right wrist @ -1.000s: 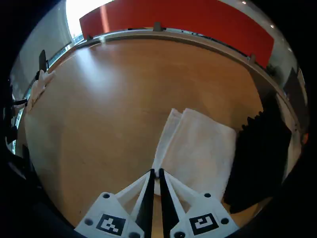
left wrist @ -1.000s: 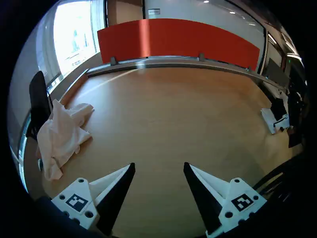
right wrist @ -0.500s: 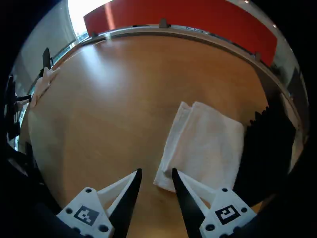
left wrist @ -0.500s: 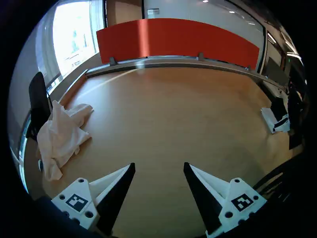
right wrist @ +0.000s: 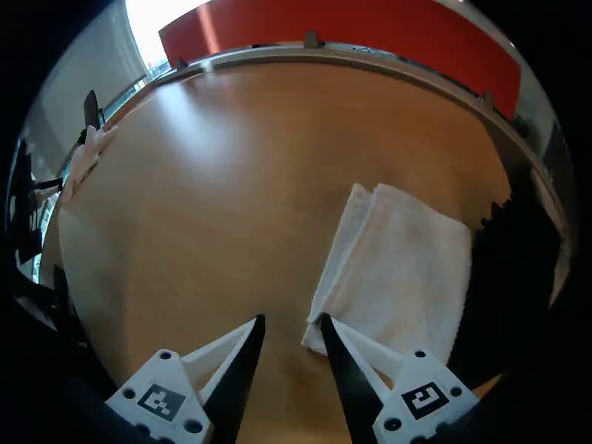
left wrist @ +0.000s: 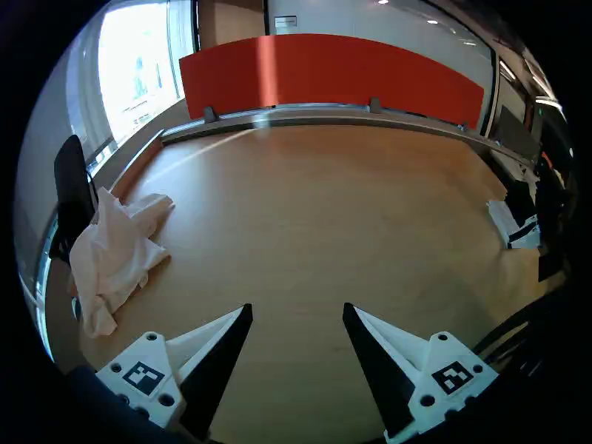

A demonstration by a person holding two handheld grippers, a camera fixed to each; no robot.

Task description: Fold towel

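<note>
A folded white towel [right wrist: 396, 277] lies flat on the wooden table [right wrist: 222, 192], right of middle in the right gripper view. My right gripper [right wrist: 290, 329] stands open just off the towel's near left corner, its right finger at the towel's edge, nothing held. A crumpled white towel [left wrist: 115, 255] lies in a heap at the table's left edge in the left gripper view, and shows small at the far left as the crumpled towel [right wrist: 81, 159]. My left gripper [left wrist: 296, 314] is open over bare wood, well right of the heap. The folded towel [left wrist: 510, 222] and the other gripper appear at the far right.
A red partition [left wrist: 325, 70] with a metal rail runs along the table's far edge. A black chair [left wrist: 72, 185] stands behind the crumpled heap. A dark object [right wrist: 510, 288] lies right of the folded towel. Bright windows are at the far left.
My right gripper went from shut at the folded towel's corner to open, let the towel go, and drew back slightly left. The left gripper has not moved.
</note>
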